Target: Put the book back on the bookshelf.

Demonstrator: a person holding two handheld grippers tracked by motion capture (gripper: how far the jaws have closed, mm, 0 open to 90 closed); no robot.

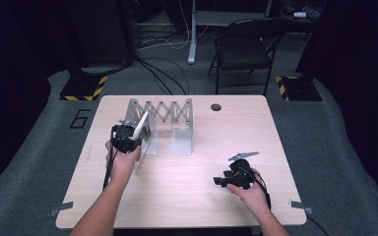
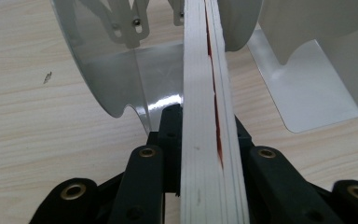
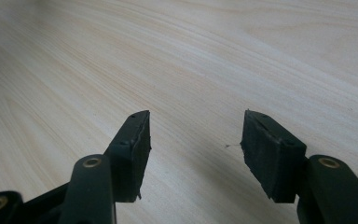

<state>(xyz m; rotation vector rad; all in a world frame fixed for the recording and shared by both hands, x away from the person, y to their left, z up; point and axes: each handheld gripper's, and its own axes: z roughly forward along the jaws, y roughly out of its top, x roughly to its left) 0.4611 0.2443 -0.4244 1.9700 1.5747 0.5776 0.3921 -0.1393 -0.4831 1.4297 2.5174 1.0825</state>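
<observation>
Dark room, wooden bench [image 1: 187, 172] | left gripper [image 1: 126, 137] at 9 o'clock, fingers [image 2: 170, 140] clamped on a thin white book [image 2: 209, 116] held edge-up at the metal rack [image 1: 170, 123] | right gripper [image 3: 193, 140] at 4 o'clock, fingers apart, holding nothing.

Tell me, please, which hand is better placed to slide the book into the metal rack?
The left. Its claw is already shut on the book, right at the rack. The right claw is open over bare table, well away.
</observation>
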